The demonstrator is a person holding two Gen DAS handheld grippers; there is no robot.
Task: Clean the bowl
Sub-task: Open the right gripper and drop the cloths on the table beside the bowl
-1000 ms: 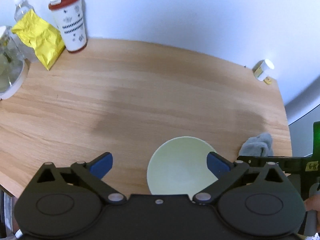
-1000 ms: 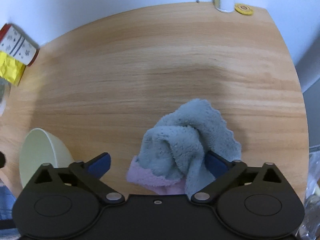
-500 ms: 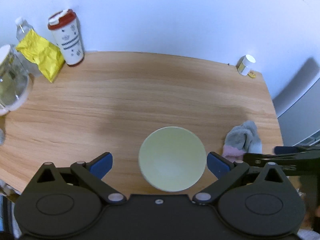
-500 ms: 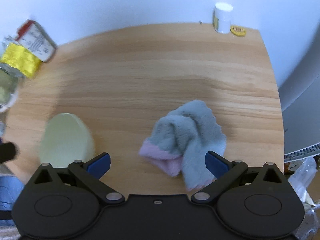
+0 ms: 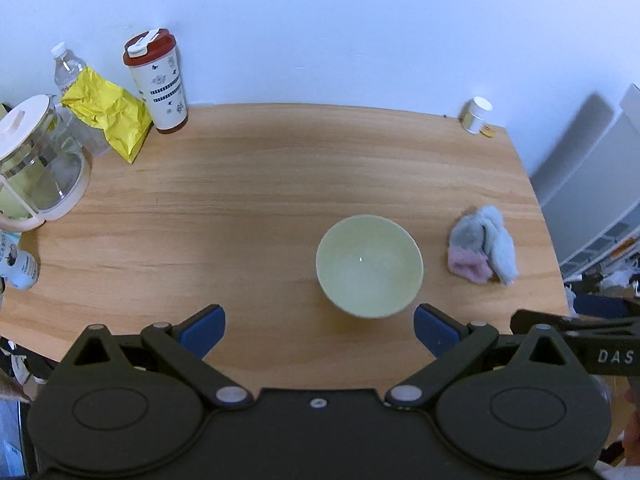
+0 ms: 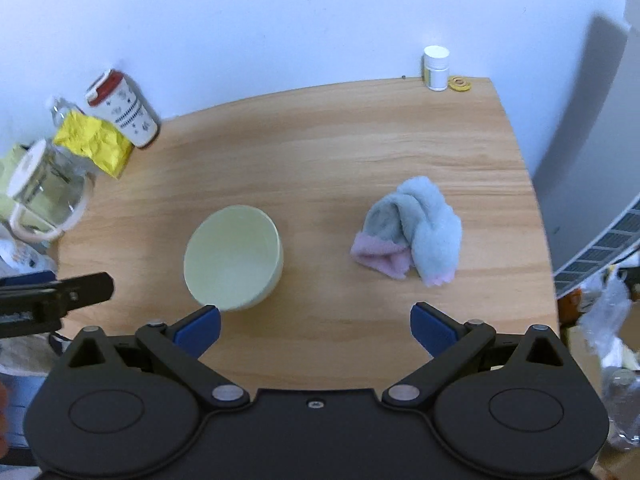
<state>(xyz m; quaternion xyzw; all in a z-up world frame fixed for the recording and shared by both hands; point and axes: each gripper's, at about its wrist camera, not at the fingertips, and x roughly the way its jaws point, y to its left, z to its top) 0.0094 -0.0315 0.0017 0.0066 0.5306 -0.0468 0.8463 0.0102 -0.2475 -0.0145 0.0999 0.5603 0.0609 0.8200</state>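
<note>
A pale green bowl [image 5: 369, 266] stands upright and empty on the wooden table [image 5: 240, 184]; it also shows in the right wrist view [image 6: 233, 258]. A crumpled grey and pink cloth [image 6: 412, 229] lies on the table to the bowl's right, also seen in the left wrist view [image 5: 482, 245]. My left gripper [image 5: 319, 330] is open and empty, held back above the table's near edge, short of the bowl. My right gripper [image 6: 315, 326] is open and empty, held back from the cloth and the bowl.
At the back left stand a red-lidded tumbler [image 5: 157, 80], a yellow bag [image 5: 110, 114], a water bottle [image 5: 68, 66] and a glass jug [image 5: 36, 164]. A small white jar [image 6: 436, 68] stands at the back right corner. The table's right edge drops to floor clutter.
Both grippers have pulled back and up from the table. The bowl and cloth now lie farther ahead, outside the open fingers. More of the table has come into view.
</note>
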